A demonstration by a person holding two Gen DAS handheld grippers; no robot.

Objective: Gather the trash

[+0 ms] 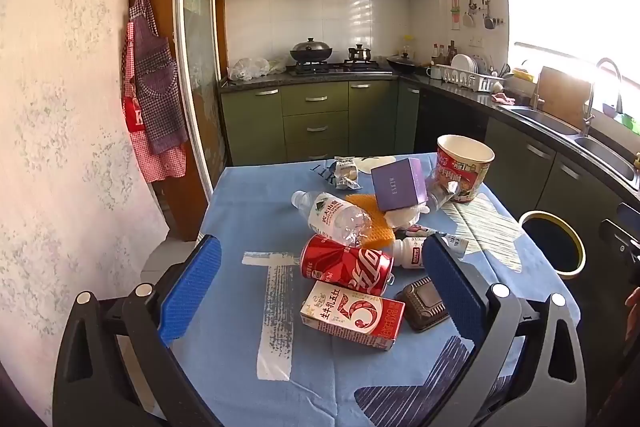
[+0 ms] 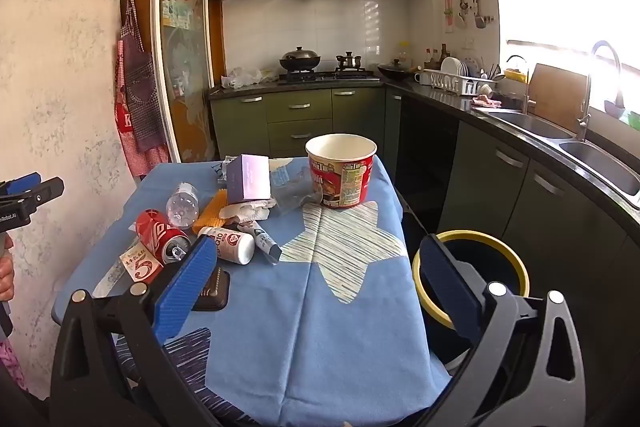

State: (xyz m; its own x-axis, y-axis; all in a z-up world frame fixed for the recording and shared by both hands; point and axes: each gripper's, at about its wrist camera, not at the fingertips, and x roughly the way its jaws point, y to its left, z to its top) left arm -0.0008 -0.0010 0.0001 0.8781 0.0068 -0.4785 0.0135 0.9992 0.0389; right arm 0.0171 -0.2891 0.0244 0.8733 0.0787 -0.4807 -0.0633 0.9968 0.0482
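Note:
A pile of trash lies on the blue tablecloth (image 1: pixel 232 367): a red cola can (image 1: pixel 346 264), a red-and-white milk carton (image 1: pixel 352 315), a clear plastic bottle (image 1: pixel 332 215), a purple box (image 1: pixel 396 185), a red noodle cup (image 1: pixel 464 167), a small white bottle (image 1: pixel 410 253) and a dark plastic tray (image 1: pixel 424 303). My left gripper (image 1: pixel 320 267) is open above the table, its fingers either side of the can and carton. My right gripper (image 2: pixel 316 263) is open and empty over the near table. The yellow-rimmed bin (image 2: pixel 472 275) stands right of the table.
Green kitchen cabinets (image 1: pixel 316 119) stand behind the table. A dark counter with a sink (image 2: pixel 528 123) runs along the right. A wall with hanging aprons (image 1: pixel 152 99) is on the left. The left gripper's body (image 2: pixel 24 199) shows at the left edge of the right wrist view.

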